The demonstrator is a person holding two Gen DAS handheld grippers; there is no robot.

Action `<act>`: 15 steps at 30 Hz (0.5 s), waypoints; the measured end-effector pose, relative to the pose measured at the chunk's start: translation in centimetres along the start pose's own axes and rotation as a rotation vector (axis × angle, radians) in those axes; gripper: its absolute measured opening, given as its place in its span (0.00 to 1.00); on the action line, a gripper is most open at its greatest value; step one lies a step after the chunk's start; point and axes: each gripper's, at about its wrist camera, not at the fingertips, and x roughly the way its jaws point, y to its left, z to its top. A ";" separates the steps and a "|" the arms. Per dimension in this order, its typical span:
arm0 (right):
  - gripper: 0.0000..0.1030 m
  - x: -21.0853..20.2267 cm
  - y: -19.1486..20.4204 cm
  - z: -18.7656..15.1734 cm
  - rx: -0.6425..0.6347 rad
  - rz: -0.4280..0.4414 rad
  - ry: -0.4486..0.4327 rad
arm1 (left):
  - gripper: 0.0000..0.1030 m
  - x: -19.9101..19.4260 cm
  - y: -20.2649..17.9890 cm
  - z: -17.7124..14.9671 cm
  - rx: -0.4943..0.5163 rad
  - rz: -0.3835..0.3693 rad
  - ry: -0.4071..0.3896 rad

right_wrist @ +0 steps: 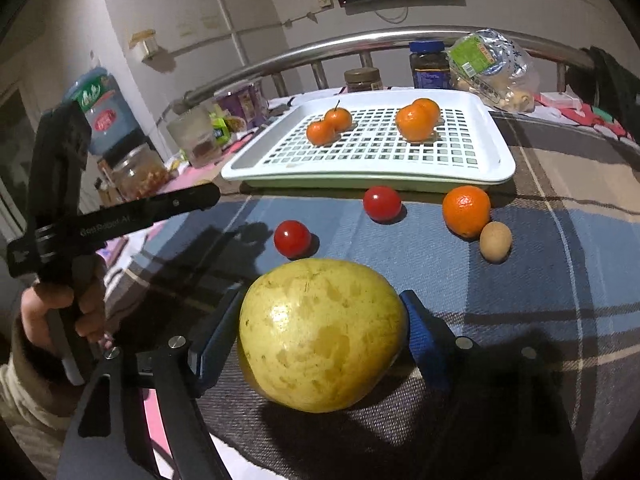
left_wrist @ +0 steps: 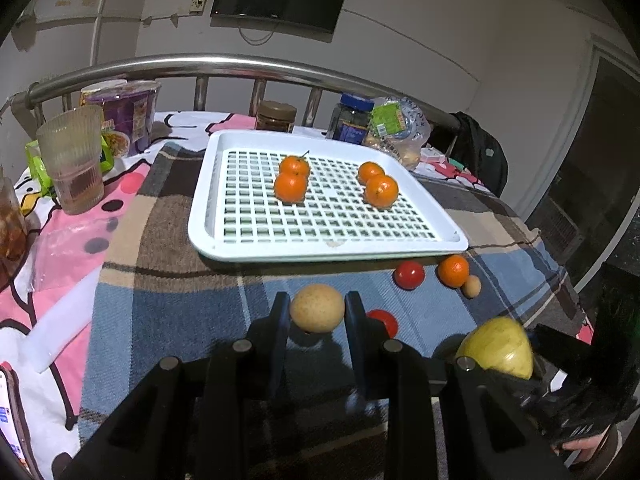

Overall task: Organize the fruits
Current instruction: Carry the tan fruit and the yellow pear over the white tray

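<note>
Fruits are partly sorted, by my reading. Largest first: the white tray (left_wrist: 256, 240) on the plaid blanket (left_wrist: 168, 304) holds four oranges in two pairs (left_wrist: 293, 178) (left_wrist: 378, 184), with most of its grid bare. The yellow pear (right_wrist: 320, 332) sits clamped between the right gripper (right_wrist: 320, 320)'s blue fingers, seemingly lifted off the blanket. The left gripper (left_wrist: 317, 310) has its fingers closed against a tan round fruit (left_wrist: 317, 308). Loose in front of the tray lie one orange (right_wrist: 466, 210), two red tomatoes (right_wrist: 382, 203) (right_wrist: 292, 238) and a small brown fruit (right_wrist: 495, 241). So six pieces remain to place, two already in hand.
</note>
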 end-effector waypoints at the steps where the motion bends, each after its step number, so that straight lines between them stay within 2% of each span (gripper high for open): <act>1: 0.75 -0.5 -0.1 0.5 0.010 0.008 -0.014 | 0.29 -0.2 -0.1 0.4 0.004 -0.003 -0.003; 4: 0.75 -2.0 -1.0 2.4 0.047 0.041 -0.054 | 0.29 -0.5 -0.6 1.7 0.031 0.012 -0.021; 10: 0.75 -3.3 -2.9 8.2 0.080 0.045 -0.133 | 0.29 -0.1 -1.1 6.3 0.052 -0.009 -0.040; 15: 0.75 -0.6 -4.4 12.3 0.117 0.031 -0.102 | 0.29 2.9 -0.6 9.0 0.028 0.001 0.003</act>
